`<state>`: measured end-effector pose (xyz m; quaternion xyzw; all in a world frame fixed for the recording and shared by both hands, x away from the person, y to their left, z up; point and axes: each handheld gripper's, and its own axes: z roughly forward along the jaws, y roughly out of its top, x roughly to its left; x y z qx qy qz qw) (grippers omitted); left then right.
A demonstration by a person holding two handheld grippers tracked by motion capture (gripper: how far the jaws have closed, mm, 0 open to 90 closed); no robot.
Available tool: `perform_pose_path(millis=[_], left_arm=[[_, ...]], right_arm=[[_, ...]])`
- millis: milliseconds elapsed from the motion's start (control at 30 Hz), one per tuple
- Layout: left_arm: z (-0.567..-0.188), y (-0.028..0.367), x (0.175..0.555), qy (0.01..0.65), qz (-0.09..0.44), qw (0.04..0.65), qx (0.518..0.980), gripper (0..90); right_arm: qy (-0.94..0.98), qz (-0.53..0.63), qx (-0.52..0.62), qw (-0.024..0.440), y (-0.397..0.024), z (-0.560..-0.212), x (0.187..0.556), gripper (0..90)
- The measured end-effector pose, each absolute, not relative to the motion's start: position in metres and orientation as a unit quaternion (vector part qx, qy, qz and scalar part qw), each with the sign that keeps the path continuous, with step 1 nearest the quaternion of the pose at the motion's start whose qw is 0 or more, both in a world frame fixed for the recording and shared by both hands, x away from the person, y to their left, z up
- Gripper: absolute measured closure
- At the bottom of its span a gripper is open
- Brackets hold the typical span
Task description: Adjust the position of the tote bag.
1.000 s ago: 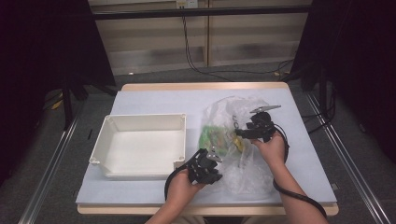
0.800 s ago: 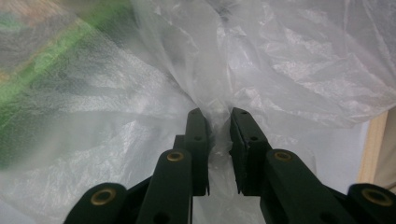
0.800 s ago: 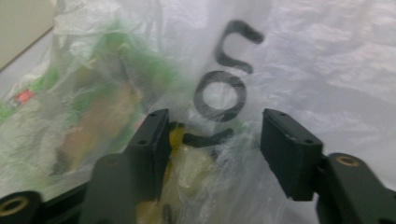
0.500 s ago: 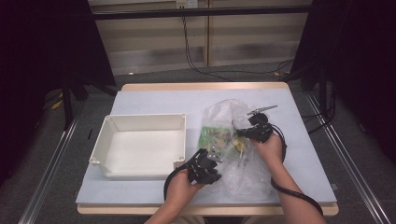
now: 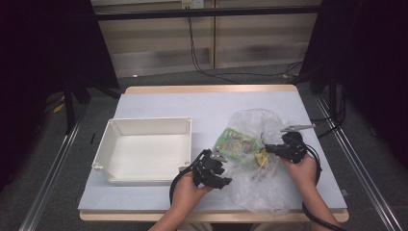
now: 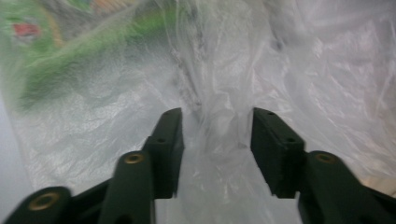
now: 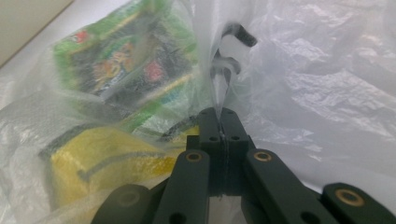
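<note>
The clear plastic bag (image 5: 260,168) lies just right of the white tray (image 5: 144,149); the green packet (image 7: 126,65) and yellow packet (image 7: 100,161) inside it are blurred by film. The right gripper (image 7: 223,116) is clamped on a fold of the bag. The left gripper (image 6: 217,133) has just been opening: its jaws stand apart, with bunched film between them. The high view shows the tray.
</note>
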<state>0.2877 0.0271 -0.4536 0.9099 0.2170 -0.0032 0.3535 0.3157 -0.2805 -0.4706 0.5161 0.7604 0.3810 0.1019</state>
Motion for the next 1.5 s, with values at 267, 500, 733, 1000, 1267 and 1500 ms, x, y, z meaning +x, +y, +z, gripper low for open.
perform_pose_path(millis=[267,500,733,1000,1267,1500], left_arm=[[-0.444,0.019,0.276,0.201,-0.026,0.374,0.905,45.9],[-0.46,0.017,0.28,0.188,-0.013,0.325,0.927,59.9],[-0.461,0.016,0.285,0.186,0.014,0.297,0.937,73.1],[-0.463,0.019,0.287,0.207,-0.002,0.318,0.925,77.1],[-0.461,0.021,0.291,0.191,0.002,0.305,0.933,78.6],[-0.46,0.022,0.29,0.191,0.001,0.313,0.93,78.5]], right_arm=[[0.77,0.376,0.504,0.107,-0.281,-0.47,0.292,89.5],[0.769,0.379,0.503,0.111,-0.283,-0.472,0.284,81.2],[0.764,0.383,0.499,0.145,-0.281,-0.459,0.29,56.2],[0.772,0.374,0.487,0.162,-0.272,-0.441,0.311,49.2],[0.784,0.331,0.492,0.185,-0.267,-0.447,0.345,44.5],[0.792,0.306,0.508,0.148,-0.267,-0.463,0.357,62.7]])
